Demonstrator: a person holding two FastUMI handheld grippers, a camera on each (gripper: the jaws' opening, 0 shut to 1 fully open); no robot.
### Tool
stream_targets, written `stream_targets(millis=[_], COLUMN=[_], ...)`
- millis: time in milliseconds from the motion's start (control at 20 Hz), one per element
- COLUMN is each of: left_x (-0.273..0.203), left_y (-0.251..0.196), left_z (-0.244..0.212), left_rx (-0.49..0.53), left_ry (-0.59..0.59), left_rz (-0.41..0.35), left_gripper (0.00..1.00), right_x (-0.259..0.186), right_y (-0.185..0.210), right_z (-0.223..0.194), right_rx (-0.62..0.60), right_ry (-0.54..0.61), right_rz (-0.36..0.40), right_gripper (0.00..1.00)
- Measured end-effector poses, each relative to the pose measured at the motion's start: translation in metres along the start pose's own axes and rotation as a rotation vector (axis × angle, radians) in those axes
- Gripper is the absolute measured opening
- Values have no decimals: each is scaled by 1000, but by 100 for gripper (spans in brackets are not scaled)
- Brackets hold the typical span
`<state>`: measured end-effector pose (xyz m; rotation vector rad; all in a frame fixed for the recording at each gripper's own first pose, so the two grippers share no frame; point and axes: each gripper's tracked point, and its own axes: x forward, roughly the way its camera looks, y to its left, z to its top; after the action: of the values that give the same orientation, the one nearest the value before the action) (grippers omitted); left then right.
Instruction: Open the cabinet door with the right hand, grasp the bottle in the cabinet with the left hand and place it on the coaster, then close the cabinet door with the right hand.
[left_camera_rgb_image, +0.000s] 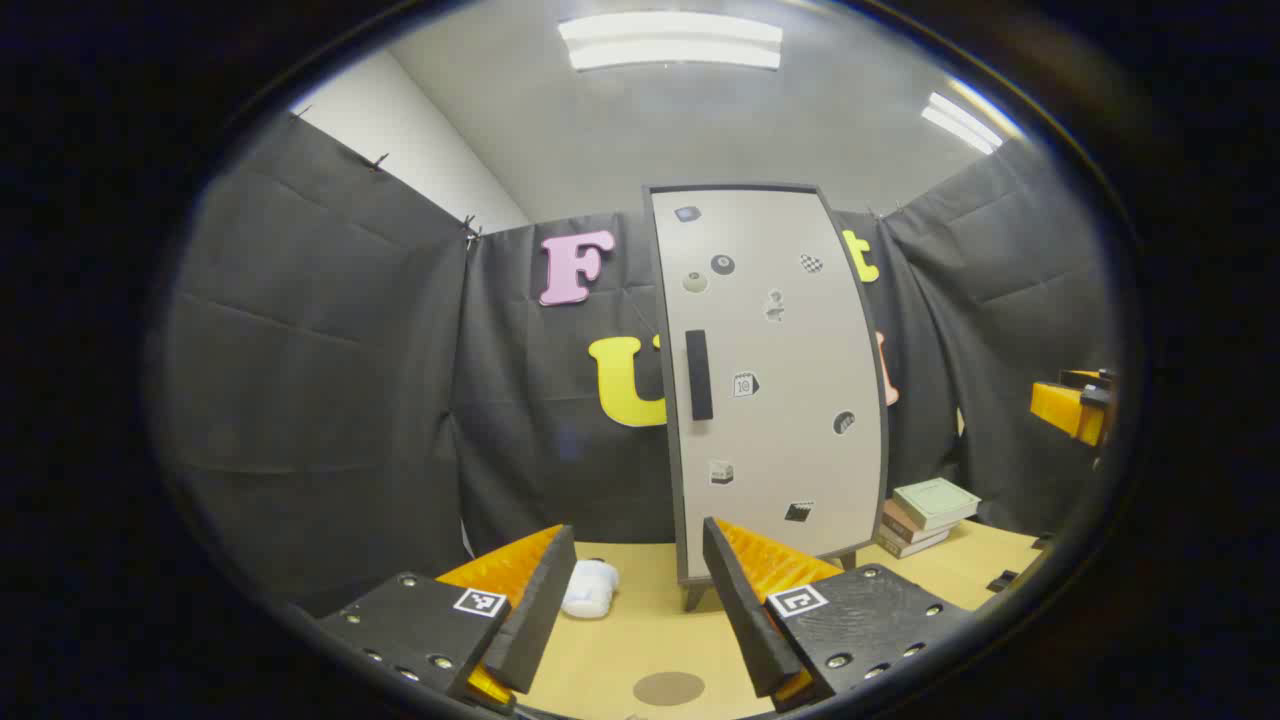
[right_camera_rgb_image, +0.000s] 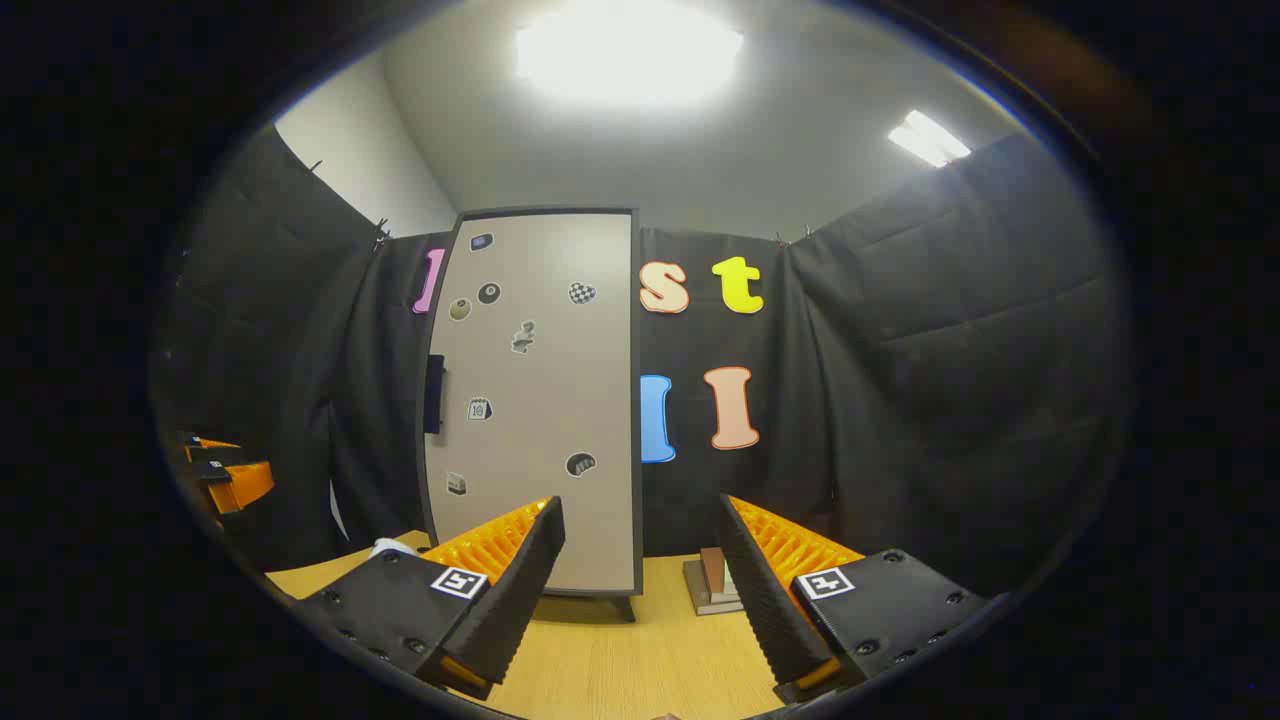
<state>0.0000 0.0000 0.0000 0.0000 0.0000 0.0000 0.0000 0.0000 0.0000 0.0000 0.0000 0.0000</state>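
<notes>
- Cabinet (left_camera_rgb_image: 775, 380): one, with one door, closed.
- Door handle (left_camera_rgb_image: 698, 375): one, a dark vertical bar.
- Stickers on the door: nine countable in the left gripper view; small ones may escape the count.
- Coaster (left_camera_rgb_image: 668, 688): one round disc on the table (left_camera_rgb_image: 640, 640).
- White object (left_camera_rgb_image: 590, 588) lying on the table: one; its kind cannot be determined.
- Books (left_camera_rgb_image: 925, 515): one stack, about three volumes.
- Ceiling lights (left_camera_rgb_image: 670, 42): two.
- Grippers: two, each with two fingers.
</notes>
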Motion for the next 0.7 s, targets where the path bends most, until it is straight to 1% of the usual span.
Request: stream_targets(millis=[250,350,400,700], left_x=[-3,-4,-5,-3], left_y=[-3,-5,-7,-25], left_z=[1,2,3,5], left_rx=[6,9,11,12], left_ry=[-4,-9,-11,-13], left_rz=[9,9,10,19], left_gripper=[77,77,77,77], right_x=[-1,0,-1,3], right_y=[-8,-12,-13,-26], right_z=[1,1,0,-4], right_rx=[0,-4,-3,5], right_ry=[-2,-5,-5,-1], right_rz=[-1,-3,-2,9], right_gripper=[95,96,95,95])
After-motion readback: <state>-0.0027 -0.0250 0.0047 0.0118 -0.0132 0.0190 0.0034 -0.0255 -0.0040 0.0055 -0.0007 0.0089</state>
